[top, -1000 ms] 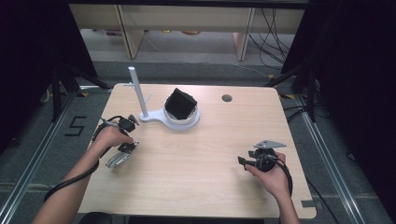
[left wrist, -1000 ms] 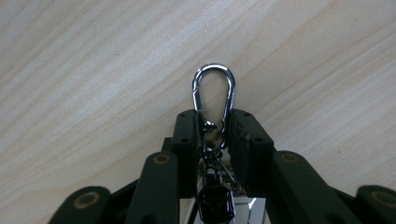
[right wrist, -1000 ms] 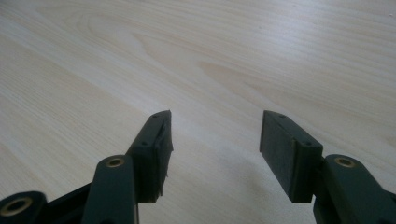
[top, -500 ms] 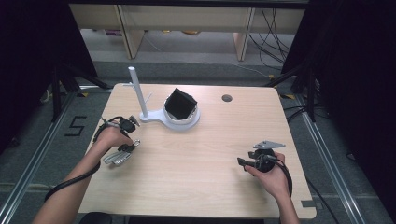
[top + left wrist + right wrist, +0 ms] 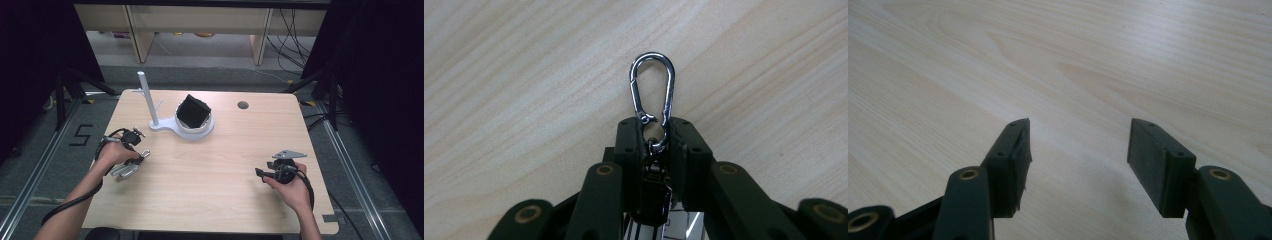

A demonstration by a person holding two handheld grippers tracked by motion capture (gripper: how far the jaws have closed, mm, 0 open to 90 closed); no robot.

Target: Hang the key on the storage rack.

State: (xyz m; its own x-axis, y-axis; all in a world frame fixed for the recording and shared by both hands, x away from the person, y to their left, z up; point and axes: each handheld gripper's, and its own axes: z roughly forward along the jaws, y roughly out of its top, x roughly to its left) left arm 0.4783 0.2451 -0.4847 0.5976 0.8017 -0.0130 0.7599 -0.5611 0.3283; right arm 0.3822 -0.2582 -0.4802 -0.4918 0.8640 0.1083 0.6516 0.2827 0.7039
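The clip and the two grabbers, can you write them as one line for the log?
left gripper: shut on clip | right gripper: open, empty, over table | stand: untouched

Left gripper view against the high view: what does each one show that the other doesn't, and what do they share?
The left gripper view shows close detail: the left tongs shut on the lower end of a silver snap hook, its loop sticking out past the tips. The high view adds the white stand with its bowl-shaped base holding a black object, the right tongs and both of the person's forearms. Both show the wooden table and the left tongs with the hook.
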